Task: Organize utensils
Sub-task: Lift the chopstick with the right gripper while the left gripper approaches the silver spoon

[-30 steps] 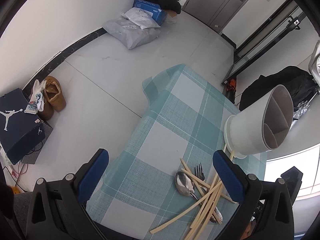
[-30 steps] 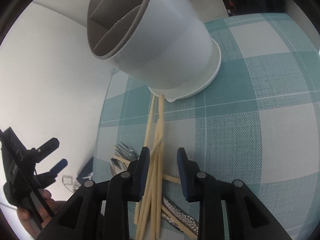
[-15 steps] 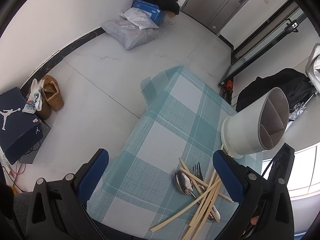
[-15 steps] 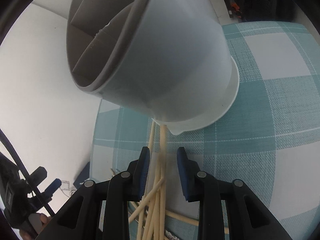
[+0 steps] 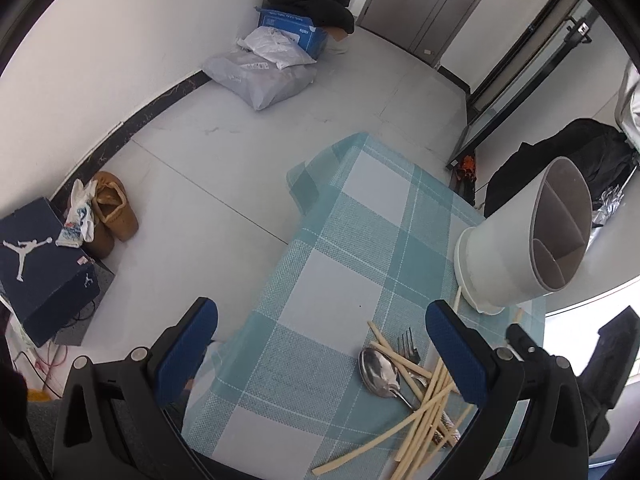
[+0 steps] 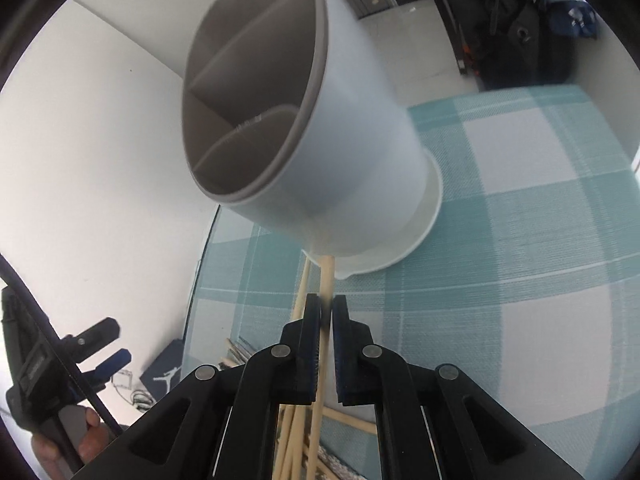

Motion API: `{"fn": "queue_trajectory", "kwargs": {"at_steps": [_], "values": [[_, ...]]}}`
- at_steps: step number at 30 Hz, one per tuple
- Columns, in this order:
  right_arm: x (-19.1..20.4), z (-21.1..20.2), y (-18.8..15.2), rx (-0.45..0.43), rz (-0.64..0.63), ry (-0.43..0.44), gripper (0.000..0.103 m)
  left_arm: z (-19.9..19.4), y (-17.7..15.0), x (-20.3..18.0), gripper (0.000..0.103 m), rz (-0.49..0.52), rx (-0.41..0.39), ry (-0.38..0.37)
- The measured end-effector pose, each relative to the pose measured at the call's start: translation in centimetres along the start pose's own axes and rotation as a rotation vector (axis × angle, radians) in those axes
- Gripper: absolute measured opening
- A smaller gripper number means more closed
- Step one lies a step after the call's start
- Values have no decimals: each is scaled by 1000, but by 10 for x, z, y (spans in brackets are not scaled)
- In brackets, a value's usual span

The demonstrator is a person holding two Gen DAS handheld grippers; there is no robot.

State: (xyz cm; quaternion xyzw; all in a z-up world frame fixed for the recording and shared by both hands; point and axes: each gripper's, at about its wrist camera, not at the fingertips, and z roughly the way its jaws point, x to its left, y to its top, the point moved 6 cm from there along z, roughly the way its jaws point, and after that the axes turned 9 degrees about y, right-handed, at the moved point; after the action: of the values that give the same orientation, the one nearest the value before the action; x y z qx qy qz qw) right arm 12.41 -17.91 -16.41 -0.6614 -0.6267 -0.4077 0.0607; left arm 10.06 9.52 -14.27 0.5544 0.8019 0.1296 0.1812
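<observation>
Up high, the left gripper [image 5: 322,356] hangs spread wide and empty over the worktop [image 5: 352,240], which wears a teal checked cloth. A spoon [image 5: 380,372], a fork [image 5: 408,350] and a heap of chopsticks [image 5: 420,400] lie near its right finger, just in front of the white divided holder [image 5: 520,248]. Beyond are a grey tiled floor, shoes, a shoebox and bags by the wall.

From the right wrist, the right gripper [image 6: 327,320] is clenched on one chopstick [image 6: 326,280], whose far tip touches or slips under the holder's base. Lifting should probably be straight and slow, keeping the pinch firm so the stick does not swivel, then tipping it upright over a compartment.
</observation>
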Motion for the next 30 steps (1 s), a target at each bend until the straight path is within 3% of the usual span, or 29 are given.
{"fn": "queue_trajectory", "kwargs": {"at_steps": [5, 11, 21, 25, 30], "values": [[-7, -23, -3, -122, 10, -22, 5, 0, -3, -13, 102, 106, -51, 39], [-35, -65, 12, -214, 75, -8, 5, 2, -13, -28, 102, 182, -9, 21], [-30, -107, 15, -252, 35, 61, 5, 21, -42, -16, 101, 155, 109, 35], [-29, -110, 17, -273, 6, 61, 5, 28, -53, -20, 92, 151, 140, 46], [-18, -115, 20, -293, -66, 61, 5, 30, -58, -35, 92, 230, 142, 71]]}}
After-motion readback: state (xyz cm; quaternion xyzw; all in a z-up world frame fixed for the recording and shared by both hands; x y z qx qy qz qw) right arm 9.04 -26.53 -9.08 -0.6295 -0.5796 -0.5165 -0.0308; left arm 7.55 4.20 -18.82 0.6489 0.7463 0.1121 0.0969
